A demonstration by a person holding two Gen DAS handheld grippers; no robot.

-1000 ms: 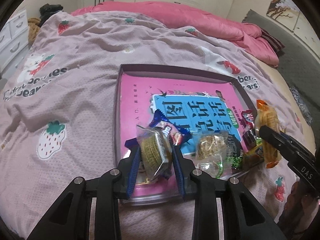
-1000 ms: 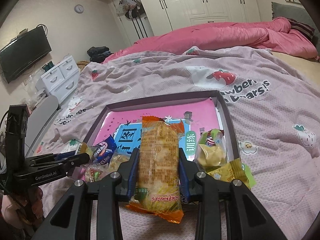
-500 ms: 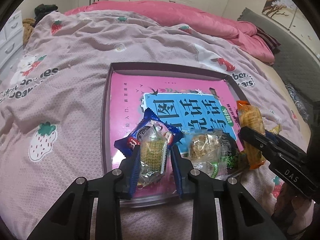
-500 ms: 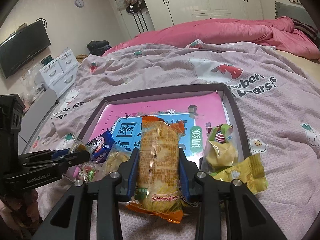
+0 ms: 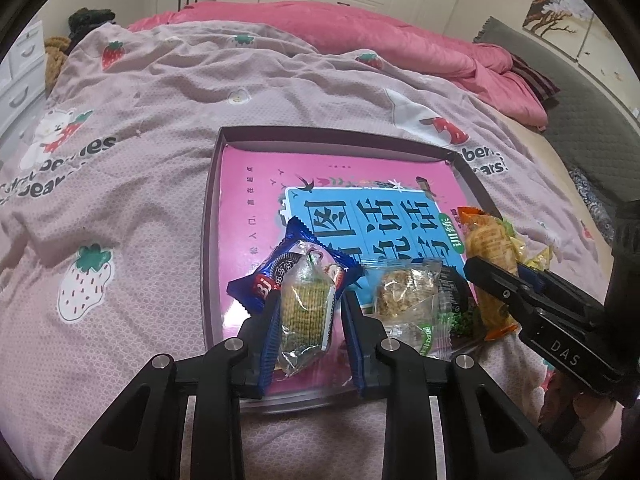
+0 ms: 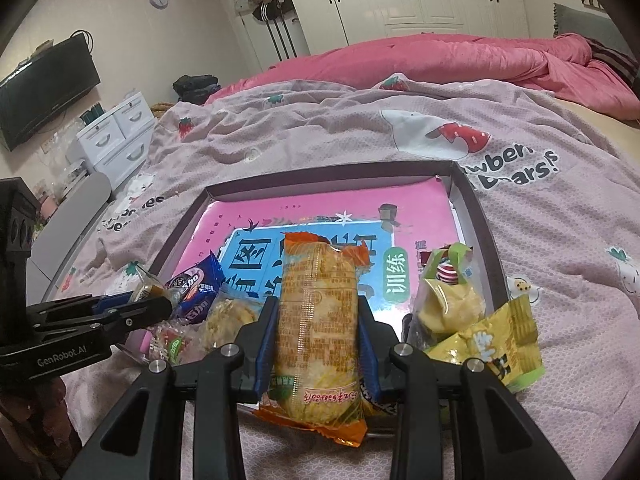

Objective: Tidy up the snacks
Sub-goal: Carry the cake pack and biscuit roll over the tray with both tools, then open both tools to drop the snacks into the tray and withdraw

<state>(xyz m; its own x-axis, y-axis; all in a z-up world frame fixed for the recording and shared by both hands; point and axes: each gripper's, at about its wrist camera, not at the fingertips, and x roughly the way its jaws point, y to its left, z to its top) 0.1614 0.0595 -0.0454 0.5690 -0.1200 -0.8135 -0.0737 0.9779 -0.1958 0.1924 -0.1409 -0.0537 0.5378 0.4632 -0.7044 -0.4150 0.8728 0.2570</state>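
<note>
The shallow tray (image 5: 212,216) lying on the bed serves as the landmark. At its near left corner the left claw (image 5: 310,312) pinches a clear-wrapped green biscuit packet (image 5: 306,312), which has sunk over the last second from a raised, tilted pose to sit low over the tray floor, just in front of the blue cookie packet (image 5: 276,276); that suggests this snack is about to be set down there. Along the near edge, right of that, lies a clear packet of brown crumbly snack (image 5: 404,292), touching a dark green-printed packet whose label is too blurred to read. Further right, over the tray's near right part, the right claw (image 6: 316,340) is pressed onto an orange-ended rice cracker pack (image 6: 318,320), which has edged forward over the tray since a second ago but remains gripped, so its placing is not yet done. At the tray's right edge stand a yellow-green pouch (image 6: 444,300) and, half outside the rim, a yellow wrapper (image 6: 496,344). Readable writing: "DAS" on the right claw's side, "GenRobot.AI" on the left's, large Chinese characters on the tray's blue panel with "训练" in a green oval, and "bears" on the bedspread (image 5: 140,128).
</note>
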